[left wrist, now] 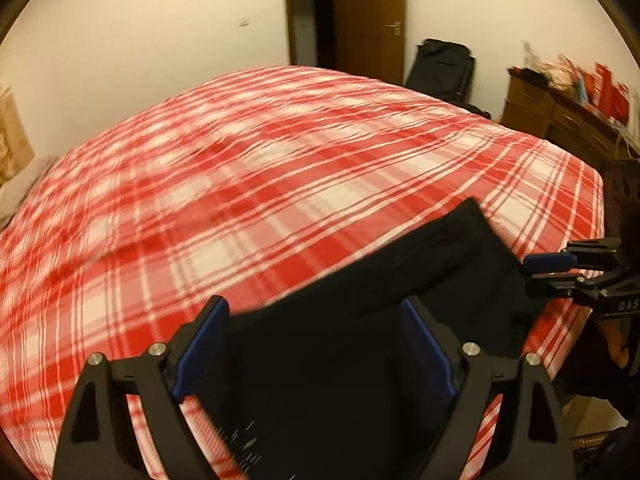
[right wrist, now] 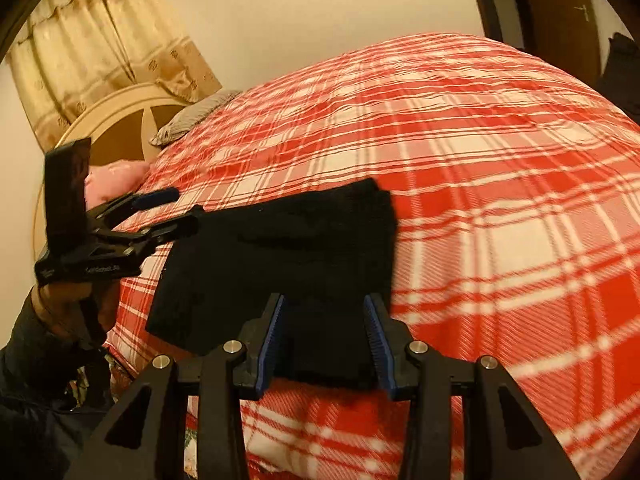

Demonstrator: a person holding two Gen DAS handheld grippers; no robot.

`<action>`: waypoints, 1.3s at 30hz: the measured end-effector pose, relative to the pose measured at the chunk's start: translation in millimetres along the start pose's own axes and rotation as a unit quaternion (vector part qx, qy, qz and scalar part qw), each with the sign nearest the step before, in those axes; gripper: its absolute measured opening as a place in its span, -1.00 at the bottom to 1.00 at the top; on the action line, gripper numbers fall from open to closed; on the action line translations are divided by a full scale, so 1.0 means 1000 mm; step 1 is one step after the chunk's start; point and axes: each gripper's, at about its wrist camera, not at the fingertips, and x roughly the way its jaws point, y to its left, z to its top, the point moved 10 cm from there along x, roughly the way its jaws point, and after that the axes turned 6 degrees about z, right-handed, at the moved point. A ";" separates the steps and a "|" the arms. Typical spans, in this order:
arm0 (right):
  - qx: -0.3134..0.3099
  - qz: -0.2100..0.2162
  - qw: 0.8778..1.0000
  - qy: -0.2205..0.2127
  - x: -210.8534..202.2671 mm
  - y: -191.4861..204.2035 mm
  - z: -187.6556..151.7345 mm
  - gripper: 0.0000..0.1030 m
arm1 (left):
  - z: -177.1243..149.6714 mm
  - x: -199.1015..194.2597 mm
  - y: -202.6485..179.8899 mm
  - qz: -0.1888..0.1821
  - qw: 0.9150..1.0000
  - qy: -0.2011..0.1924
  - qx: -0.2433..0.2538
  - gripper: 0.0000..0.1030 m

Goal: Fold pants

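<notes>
- Left gripper (left wrist: pixel 316 344): jaws wide apart, black pants (left wrist: pixel 384 300) filling the gap between the blue pads but not pinched. I hold nothing on this side.
- Right gripper (right wrist: pixel 326 334): jaws also apart, straddling the near edge of the pants (right wrist: pixel 280 248). The right wrist view shows the pads on either side of the cloth with gaps; no clamp.
- Pants lie as a compact dark bundle near the close edge of the red plaid bed cover (left wrist: pixel 200 184), part of the cloth reaching towards the bed's edge.
- Risk 1: if I close with this much cloth between the pads, I judge I will catch several layers at once and drag the whole bundle instead of 1 fold.
- Risk 2: bundle sits near the edge; a pull towards me could slide it off the bed.
- Risk 3: both views are motion-blurred, so my aim at the edge is uncertain.
- Left wrist view only: white printed label on the cloth near my pads, the right gripper's (left wrist: pixel 560 270) tips at the far end of the pants, door (left wrist: pixel 372 16), dresser (left wrist: pixel 560 116).
- Right wrist view only: the left gripper (right wrist: pixel 176 212) from the side, headboard (right wrist: pixel 120 116), curtain (right wrist: pixel 100 36).
</notes>
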 end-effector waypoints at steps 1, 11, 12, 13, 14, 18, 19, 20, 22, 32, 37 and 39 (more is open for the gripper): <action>-0.001 0.003 1.000 0.005 -0.002 -0.001 -0.004 -0.17 | 0.005 0.002 -0.005 -0.003 1.000 -0.002 0.005 0.80; -0.014 -0.037 0.999 0.007 0.000 -0.012 -0.010 -0.28 | 0.028 0.049 -0.100 -0.059 0.995 0.036 0.066 0.80; -0.021 -0.037 0.999 -0.002 -0.005 -0.008 -0.007 -0.28 | 0.029 0.053 -0.105 -0.058 0.995 0.038 0.073 0.80; -0.025 -0.028 0.999 -0.005 -0.007 -0.004 -0.005 -0.39 | 0.029 0.056 -0.109 -0.058 0.994 0.041 0.078 0.80; -0.029 -0.030 0.999 -0.001 -0.006 -0.002 -0.005 -0.40 | 0.029 0.060 -0.111 -0.057 0.994 0.044 0.080 0.80; -0.031 -0.051 0.998 0.035 0.011 -0.008 -0.020 -0.46 | 0.030 0.067 -0.115 -0.064 0.994 0.051 0.070 0.81; -0.029 -0.052 0.998 0.038 0.013 -0.010 -0.022 -0.52 | 0.030 0.067 -0.116 -0.065 0.994 0.050 0.069 0.82; -0.027 -0.052 0.998 0.035 0.011 -0.010 -0.021 -0.61 | 0.029 0.066 -0.115 -0.065 0.994 0.050 0.068 0.82; -0.028 -0.048 0.998 0.033 0.006 -0.008 -0.017 -0.78 | 0.031 0.065 -0.116 -0.063 0.995 0.048 0.068 0.82; -0.028 -0.059 0.995 0.071 0.020 -0.021 -0.026 -0.80 | 0.034 0.100 -0.140 -0.072 0.993 0.069 0.068 0.95; -0.006 -0.030 0.998 0.051 0.013 -0.023 -0.019 -0.28 | 0.043 0.071 -0.123 -0.075 0.995 0.040 0.045 0.94; 0.004 -0.029 0.999 0.033 0.006 -0.028 -0.014 -0.12 | 0.049 0.044 -0.102 -0.075 0.997 0.013 0.030 0.94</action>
